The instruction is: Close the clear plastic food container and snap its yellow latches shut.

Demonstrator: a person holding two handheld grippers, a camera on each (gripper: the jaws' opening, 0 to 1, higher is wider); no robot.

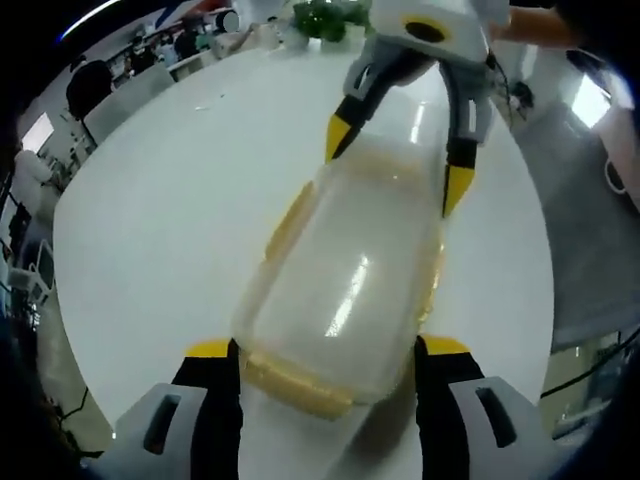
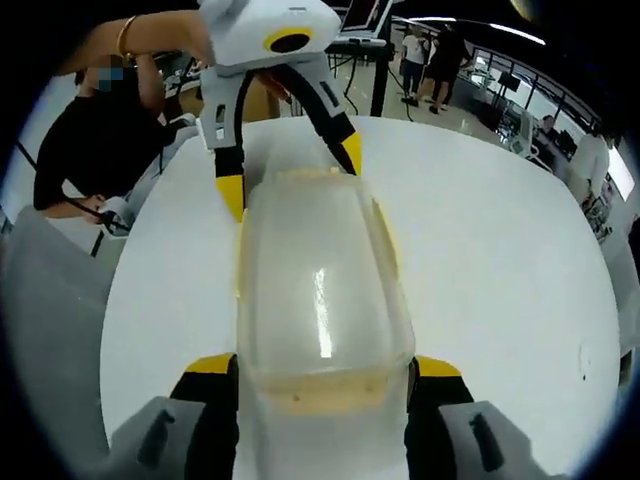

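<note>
A clear plastic food container (image 1: 340, 270) with its lid on lies lengthwise on the white table (image 1: 170, 220). Yellow latches show on its long side (image 1: 290, 215) and at its near end (image 1: 295, 385). My left gripper (image 1: 327, 348) is open, and its yellow-tipped jaws stand close against the two sides of that near end. My right gripper (image 1: 399, 160) straddles the far end, also open. In the right gripper view the container (image 2: 320, 280) runs away from my right gripper (image 2: 322, 365) toward my left gripper (image 2: 291, 170). A yellow latch (image 2: 385, 232) lines its right side.
The round table has bare surface on both sides of the container (image 2: 500, 260). A person in black (image 2: 80, 130) is at its far left edge. A green plant (image 1: 325, 18) stands at the far rim. Chairs and other people are beyond the table.
</note>
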